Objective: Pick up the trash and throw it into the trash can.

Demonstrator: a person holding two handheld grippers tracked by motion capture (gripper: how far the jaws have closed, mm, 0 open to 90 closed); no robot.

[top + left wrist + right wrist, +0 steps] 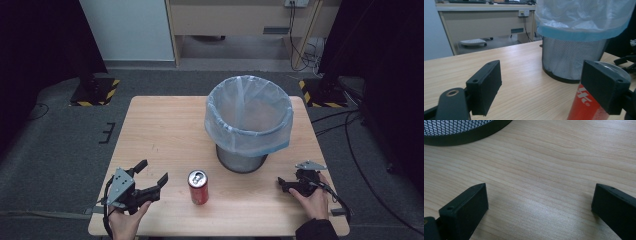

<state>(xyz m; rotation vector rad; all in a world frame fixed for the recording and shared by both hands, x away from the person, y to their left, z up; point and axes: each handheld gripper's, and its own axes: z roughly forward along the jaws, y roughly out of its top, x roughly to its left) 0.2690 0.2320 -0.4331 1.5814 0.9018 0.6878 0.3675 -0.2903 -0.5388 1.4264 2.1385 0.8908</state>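
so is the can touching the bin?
Apart. The high view shows bare wood between the red can and the mesh bin; the left gripper view shows the same gap.

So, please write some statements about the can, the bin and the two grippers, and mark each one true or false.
1. The red soda can stands upright on the wooden table. True.
2. The can lies inside the mesh wastebasket. False: it stands on the table in front of the basket.
3. The left gripper is shut on the can. False: its jaws are open and hold nothing.
4. The right gripper is open over bare wood. True.
5. A plastic liner bag covers the basket's rim. True.
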